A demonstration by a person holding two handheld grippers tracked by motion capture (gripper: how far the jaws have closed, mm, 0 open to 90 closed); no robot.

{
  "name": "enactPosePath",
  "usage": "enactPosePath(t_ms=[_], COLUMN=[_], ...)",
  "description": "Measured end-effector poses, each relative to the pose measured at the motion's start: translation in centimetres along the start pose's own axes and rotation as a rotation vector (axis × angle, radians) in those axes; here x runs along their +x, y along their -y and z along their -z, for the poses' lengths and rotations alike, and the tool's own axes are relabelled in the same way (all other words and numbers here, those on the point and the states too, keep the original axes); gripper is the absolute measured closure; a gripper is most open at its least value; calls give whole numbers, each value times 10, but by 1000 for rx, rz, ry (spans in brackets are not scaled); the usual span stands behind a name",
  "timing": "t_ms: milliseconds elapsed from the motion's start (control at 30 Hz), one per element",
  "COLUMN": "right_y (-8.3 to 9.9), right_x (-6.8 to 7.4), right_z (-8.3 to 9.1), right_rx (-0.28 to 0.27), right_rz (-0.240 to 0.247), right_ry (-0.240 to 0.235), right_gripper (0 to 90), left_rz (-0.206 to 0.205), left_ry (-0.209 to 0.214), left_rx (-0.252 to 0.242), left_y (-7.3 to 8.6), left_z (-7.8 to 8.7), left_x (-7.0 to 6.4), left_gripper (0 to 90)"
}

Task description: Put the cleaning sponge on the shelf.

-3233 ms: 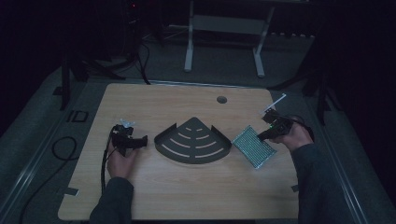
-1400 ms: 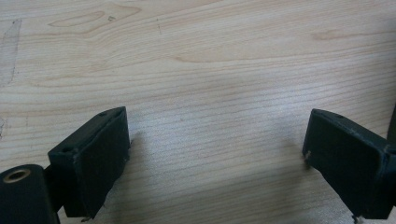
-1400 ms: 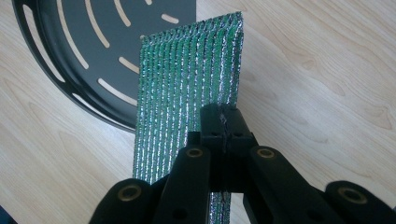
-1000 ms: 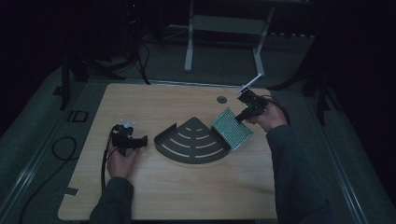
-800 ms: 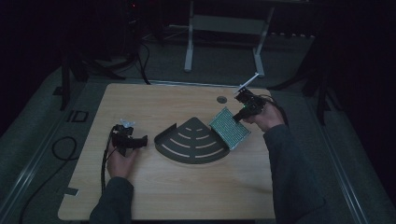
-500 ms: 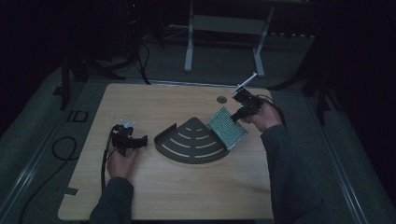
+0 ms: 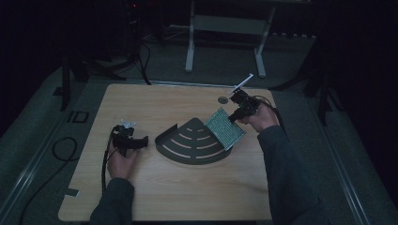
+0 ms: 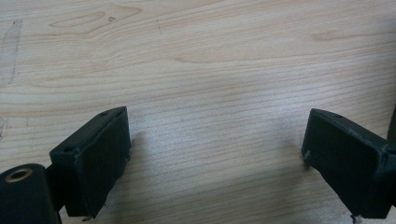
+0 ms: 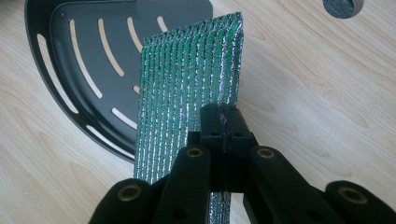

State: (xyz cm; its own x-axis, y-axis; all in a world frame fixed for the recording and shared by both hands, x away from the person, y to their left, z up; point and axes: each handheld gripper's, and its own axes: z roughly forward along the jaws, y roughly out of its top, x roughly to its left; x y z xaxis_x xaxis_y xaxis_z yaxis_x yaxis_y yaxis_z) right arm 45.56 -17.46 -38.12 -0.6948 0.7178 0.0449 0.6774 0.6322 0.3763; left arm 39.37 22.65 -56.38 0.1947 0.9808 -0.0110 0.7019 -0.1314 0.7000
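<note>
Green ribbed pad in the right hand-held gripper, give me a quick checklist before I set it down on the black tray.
1. Grip: right hand-held gripper shut on the green ribbed pad at its edge: ok.
2. Pad over the black slotted tray: only partly, it overlaps the tray's right corner: not ok.
3. Pad level: tilted, not flat: not ok.
4. Tray floor free of things: ok.
5. Left hand-held gripper out of the way, open, resting on the table left of the tray: ok.
6. Pad touching the tray: cannot tell.
</note>
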Motion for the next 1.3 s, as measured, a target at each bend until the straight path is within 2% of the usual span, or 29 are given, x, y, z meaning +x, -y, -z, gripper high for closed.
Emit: enactPosePath(t_ms=[1300], right_y=[-10], right_x=[13], right_z=[-33], right_rx=[-4], right_rz=[29], right_ry=[-17], right_gripper=[895], left_rz=[0], left_ry=[-2], left_rx=[-1], left_y=[0], left_z=[0], left_x=[0], left_gripper=[90])
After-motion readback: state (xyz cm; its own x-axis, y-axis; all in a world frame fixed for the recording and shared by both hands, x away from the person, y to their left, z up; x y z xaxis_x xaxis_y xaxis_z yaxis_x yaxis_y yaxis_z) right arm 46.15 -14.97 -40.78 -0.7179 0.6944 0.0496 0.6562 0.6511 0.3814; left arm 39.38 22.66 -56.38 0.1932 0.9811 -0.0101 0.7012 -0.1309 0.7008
